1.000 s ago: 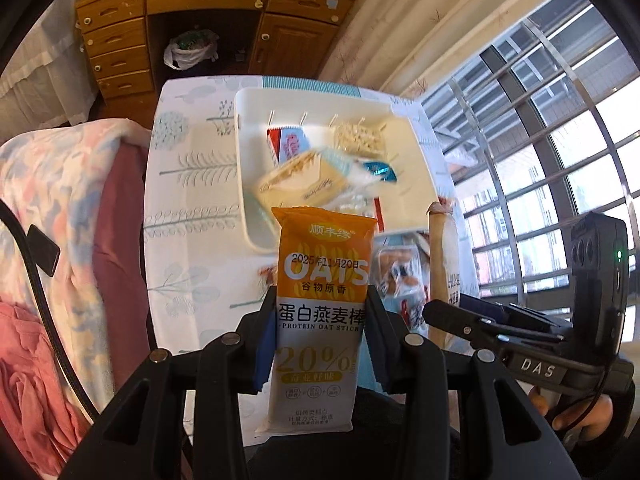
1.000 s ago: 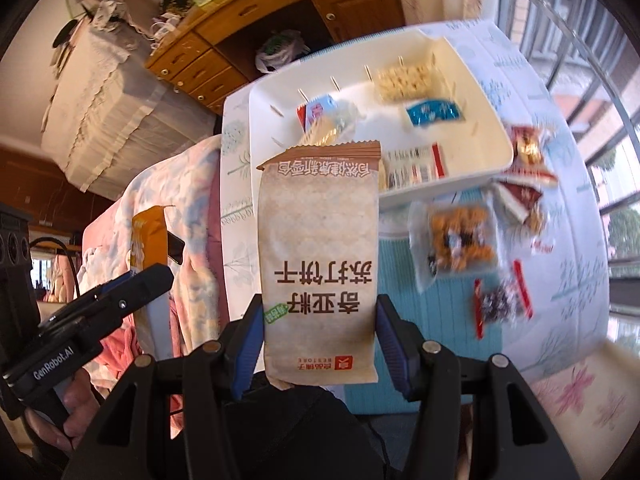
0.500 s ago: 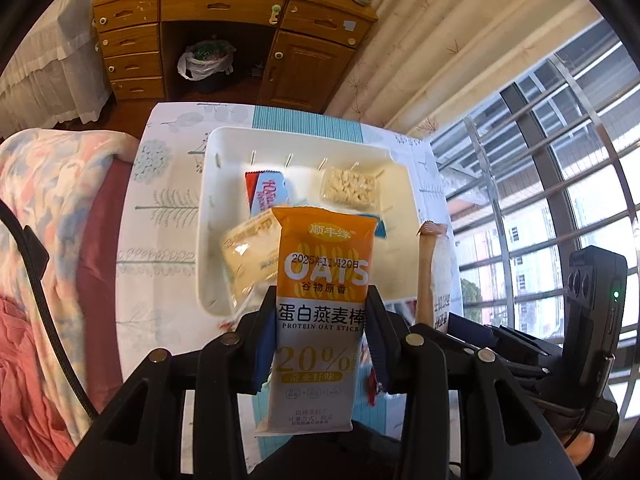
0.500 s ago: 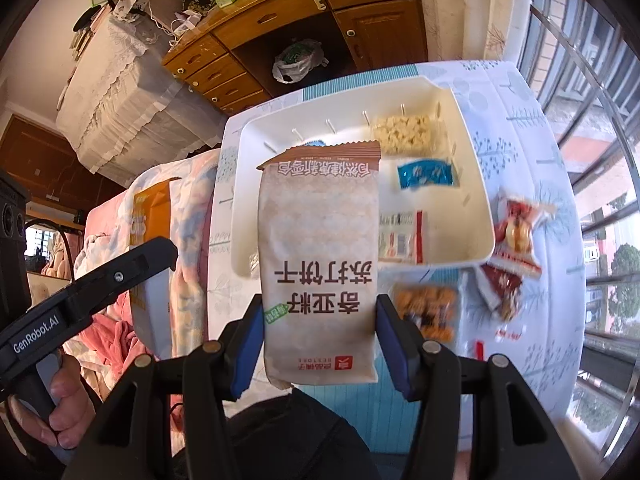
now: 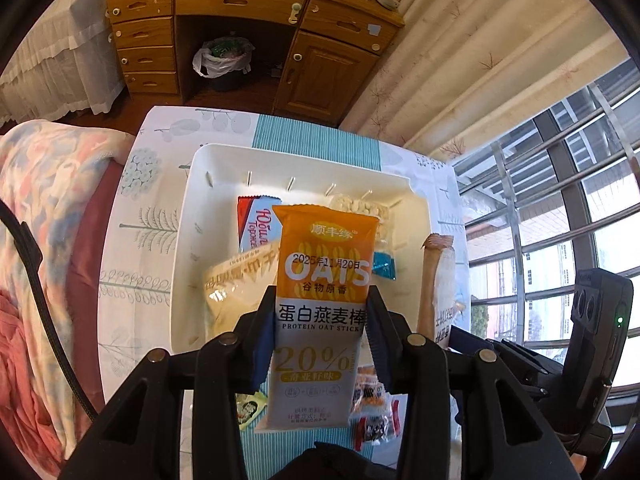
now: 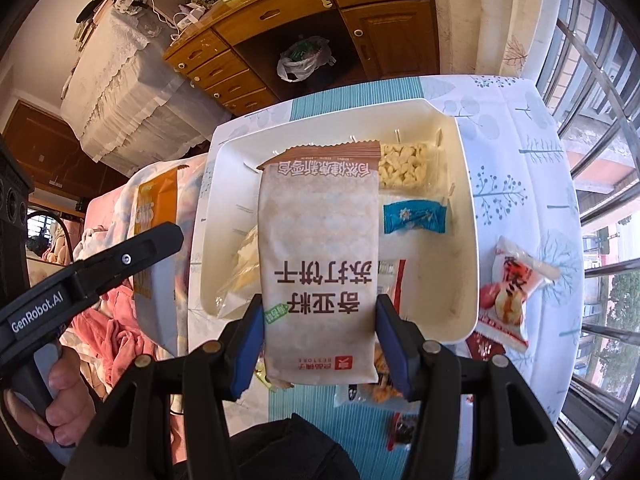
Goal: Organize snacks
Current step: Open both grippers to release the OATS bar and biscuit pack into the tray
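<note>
Gripping an orange oat bar packet (image 5: 324, 304) by its two long edges, the left gripper (image 5: 322, 332) holds it upright above the white tray (image 5: 188, 216), which has other snacks in it. Beside it, the right gripper (image 6: 320, 344) is clamped likewise on a pale cracker packet (image 6: 318, 264) over the same tray. Both packets look light, crinkly and slippery; the crackers are probably brittle, so an edge hold near the middle suits them.
</note>
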{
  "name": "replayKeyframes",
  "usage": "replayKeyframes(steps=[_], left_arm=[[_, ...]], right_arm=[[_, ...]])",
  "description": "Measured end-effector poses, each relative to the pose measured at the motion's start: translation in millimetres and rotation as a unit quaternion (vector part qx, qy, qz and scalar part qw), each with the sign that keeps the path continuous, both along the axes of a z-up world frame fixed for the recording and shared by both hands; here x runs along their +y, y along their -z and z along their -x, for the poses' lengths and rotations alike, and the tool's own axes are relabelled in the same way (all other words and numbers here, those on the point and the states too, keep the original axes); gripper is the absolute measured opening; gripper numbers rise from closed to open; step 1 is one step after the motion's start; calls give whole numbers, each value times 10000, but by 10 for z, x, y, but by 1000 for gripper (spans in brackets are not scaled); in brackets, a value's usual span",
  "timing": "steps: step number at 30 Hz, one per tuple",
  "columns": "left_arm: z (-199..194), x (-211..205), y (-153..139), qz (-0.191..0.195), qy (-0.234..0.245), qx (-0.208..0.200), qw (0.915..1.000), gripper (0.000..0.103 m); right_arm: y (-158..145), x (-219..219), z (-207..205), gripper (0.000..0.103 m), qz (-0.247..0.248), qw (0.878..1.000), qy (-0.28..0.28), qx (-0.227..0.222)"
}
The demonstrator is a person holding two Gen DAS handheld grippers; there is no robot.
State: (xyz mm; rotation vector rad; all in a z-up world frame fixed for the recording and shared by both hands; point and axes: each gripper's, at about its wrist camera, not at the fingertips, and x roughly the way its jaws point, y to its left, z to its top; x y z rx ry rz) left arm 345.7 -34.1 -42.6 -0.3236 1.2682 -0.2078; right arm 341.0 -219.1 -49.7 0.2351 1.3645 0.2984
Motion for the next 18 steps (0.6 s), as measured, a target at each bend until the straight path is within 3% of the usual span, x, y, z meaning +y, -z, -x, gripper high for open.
replayKeyframes(steps=[4,6,7,12,18], left_arm=[[-46,-31,24,-63,-44,9,10000,41],[-47,-31,42,-64,-70,45,9999,60],[-45,-27,48,-75,-99,40,9999,62],[-1,14,58,-189,-212,129,9995,64],[157,63,52,-359,-320,265,9985,66]], right_arm=[[66,-29,-78,56,-95,9999,-10,51],[91,-48,-105,57,-165,9998,27,68],[109,-59,-120,58,-182,9998,52,93],[128,-67,-131,69,-256,9996,72,110],[81,-28,-69,71,-320,9995,6,75]])
